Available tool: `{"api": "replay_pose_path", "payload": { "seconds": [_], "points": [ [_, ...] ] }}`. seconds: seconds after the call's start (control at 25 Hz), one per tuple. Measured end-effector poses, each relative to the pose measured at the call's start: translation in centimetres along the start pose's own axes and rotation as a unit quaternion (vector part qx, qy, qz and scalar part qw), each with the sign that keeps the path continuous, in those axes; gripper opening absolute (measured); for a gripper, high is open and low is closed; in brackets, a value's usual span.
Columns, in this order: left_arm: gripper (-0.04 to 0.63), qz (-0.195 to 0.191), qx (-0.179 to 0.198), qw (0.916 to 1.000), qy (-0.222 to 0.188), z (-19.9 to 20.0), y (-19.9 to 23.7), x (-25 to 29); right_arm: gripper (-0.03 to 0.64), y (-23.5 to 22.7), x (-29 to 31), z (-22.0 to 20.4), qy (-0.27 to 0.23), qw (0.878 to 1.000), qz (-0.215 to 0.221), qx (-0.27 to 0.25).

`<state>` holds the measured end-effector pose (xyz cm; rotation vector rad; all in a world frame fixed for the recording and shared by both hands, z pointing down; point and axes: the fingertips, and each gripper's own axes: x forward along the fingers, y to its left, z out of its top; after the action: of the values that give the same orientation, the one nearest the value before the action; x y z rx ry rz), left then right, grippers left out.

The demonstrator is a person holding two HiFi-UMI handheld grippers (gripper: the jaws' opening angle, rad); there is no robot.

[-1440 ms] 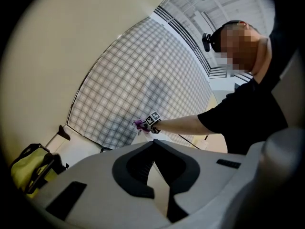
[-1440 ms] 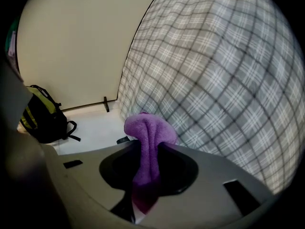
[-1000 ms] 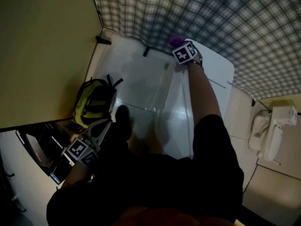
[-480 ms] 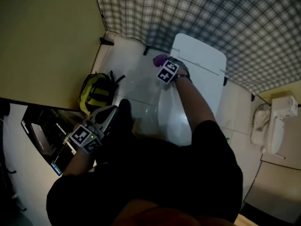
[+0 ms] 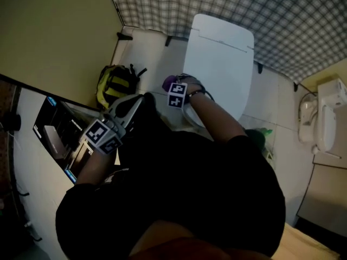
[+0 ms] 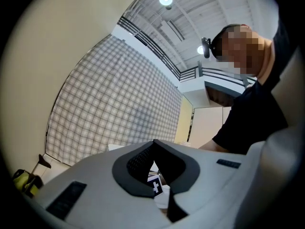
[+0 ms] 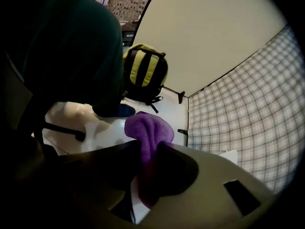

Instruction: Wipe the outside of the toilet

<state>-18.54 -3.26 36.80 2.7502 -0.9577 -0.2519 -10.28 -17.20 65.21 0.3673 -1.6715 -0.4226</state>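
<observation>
We see the right hand-held gripper (image 7: pixel 150 149) clenched on a purple cloth (image 7: pixel 147 128). The cloth is pinched between the two jaws, and its folded end stands out in front of the jaw tips. The toilet (image 5: pixel 219 58) is white with its lid down. It stands just beside this hand-held gripper, on the side away from the other one. The cloth is at the toilet's lower side wall, but we cannot tell if it really touches the wall. Ahead of the right jaws, past the cloth, a yellow and black backpack (image 7: pixel 145 75) lies on the white floor (image 5: pixel 146 53) against the plain wall. A checked wall (image 5: pixel 233 4) rises behind the toilet. The left hand-held gripper (image 6: pixel 152 144) is clenched with nothing in it. Its jaw tips meet, and only a small gap stays open behind them between the dark pads. Through this gap we see the marker cube (image 6: pixel 156 185) of the right hand-held gripper, so the left one points toward the right one. The left hand-held gripper is held in the air, apart from the toilet and near the backpack. The person's dark sleeve (image 6: pixel 252 118) shows at its right side.
</observation>
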Motion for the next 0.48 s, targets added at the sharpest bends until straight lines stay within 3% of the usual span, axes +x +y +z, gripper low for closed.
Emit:
{"api": "replay_pose_path", "payload": {
  "seconds": [0.24,0.48],
  "points": [
    [-0.008,-0.020,0.006,0.9998,-0.006,-0.4,-4.5,-0.5,0.095,3.2,-5.2,-1.3,-0.049,0.996,-0.010,0.070],
    [-0.008,-0.071,-0.003,0.9973,0.014,-1.1,-9.3,0.6,0.095,9.4,-8.5,-3.0,-0.063,0.995,0.002,0.080]
  ]
}}
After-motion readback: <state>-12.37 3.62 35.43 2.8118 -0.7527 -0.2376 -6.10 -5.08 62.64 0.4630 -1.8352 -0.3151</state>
